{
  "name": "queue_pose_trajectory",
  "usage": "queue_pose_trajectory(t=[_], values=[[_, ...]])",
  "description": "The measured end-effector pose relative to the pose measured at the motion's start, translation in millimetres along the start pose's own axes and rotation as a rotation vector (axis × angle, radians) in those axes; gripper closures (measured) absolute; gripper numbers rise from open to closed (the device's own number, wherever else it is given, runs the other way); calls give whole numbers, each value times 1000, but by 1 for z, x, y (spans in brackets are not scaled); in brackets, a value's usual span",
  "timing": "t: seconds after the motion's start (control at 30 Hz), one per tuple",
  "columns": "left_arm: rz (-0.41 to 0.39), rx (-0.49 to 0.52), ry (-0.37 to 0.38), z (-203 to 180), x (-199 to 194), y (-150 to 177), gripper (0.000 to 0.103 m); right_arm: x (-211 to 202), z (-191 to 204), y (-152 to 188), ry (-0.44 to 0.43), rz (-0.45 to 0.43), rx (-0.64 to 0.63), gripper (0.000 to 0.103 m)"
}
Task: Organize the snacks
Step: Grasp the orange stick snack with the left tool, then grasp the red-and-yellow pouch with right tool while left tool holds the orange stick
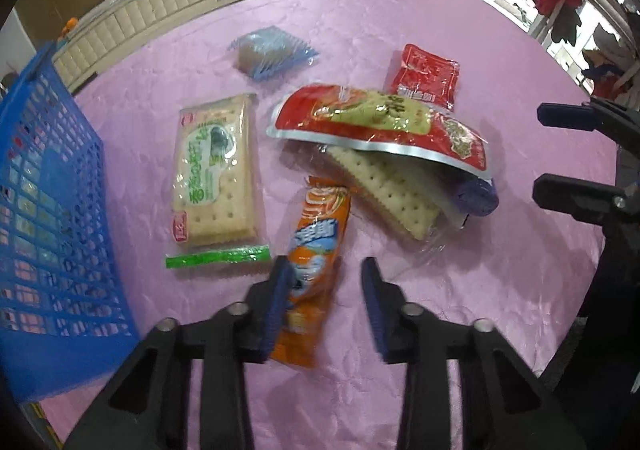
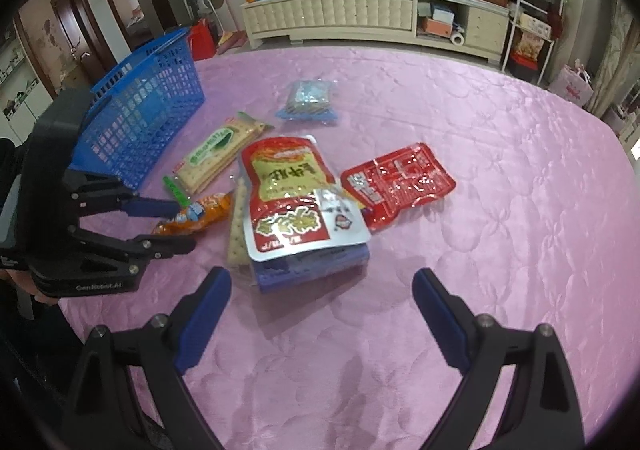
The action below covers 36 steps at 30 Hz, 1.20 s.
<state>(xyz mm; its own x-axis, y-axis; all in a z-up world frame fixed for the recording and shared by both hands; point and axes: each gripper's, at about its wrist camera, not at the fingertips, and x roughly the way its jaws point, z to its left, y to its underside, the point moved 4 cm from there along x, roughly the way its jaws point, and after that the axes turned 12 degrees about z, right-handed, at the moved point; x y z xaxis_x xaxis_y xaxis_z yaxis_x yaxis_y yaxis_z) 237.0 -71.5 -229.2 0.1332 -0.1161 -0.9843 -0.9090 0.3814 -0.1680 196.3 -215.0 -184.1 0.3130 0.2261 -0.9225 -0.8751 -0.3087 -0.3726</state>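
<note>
Snack packs lie on a pink tablecloth (image 1: 460,290). My left gripper (image 1: 326,304) is open, its jaws on either side of an orange sausage pack (image 1: 316,250), also in the right wrist view (image 2: 196,214). Beside it lie a green cracker pack (image 1: 214,174), a large red pouch (image 1: 380,122) resting on a second cracker pack (image 1: 384,190) and a purple pack (image 1: 478,196), a small red pouch (image 1: 426,74) and a blue pack (image 1: 270,52). A blue basket (image 1: 44,218) stands at the left. My right gripper (image 2: 322,308) is open and empty, near the purple pack (image 2: 312,270).
A cream cabinet (image 2: 360,14) and shelves stand beyond the table's far edge. The right gripper's fingers (image 1: 568,186) show at the right edge of the left wrist view. The left gripper's body (image 2: 80,218) shows beside the basket (image 2: 144,106).
</note>
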Motion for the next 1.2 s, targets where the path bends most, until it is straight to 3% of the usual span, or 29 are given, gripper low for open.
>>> queue_pose_trajectory(t=[0.03,0.23,0.67,0.87,1.2], values=[[9,-11,18,1,2,1,83,-1,0,0,-1,0,1,9],[0,-59,31,2,1,11,92,-7,-2,1,-7,9,12,9],[-133,-123,22,-2,-52,38,93,-14,1,-20,-45,58,9,9],[-170,-151,6,8,-72,32,93,6,11,-48,-58,135,-36,9],[-176,-183,30,18,-66,18,93,65,20,-77,-81,317,-111,9]])
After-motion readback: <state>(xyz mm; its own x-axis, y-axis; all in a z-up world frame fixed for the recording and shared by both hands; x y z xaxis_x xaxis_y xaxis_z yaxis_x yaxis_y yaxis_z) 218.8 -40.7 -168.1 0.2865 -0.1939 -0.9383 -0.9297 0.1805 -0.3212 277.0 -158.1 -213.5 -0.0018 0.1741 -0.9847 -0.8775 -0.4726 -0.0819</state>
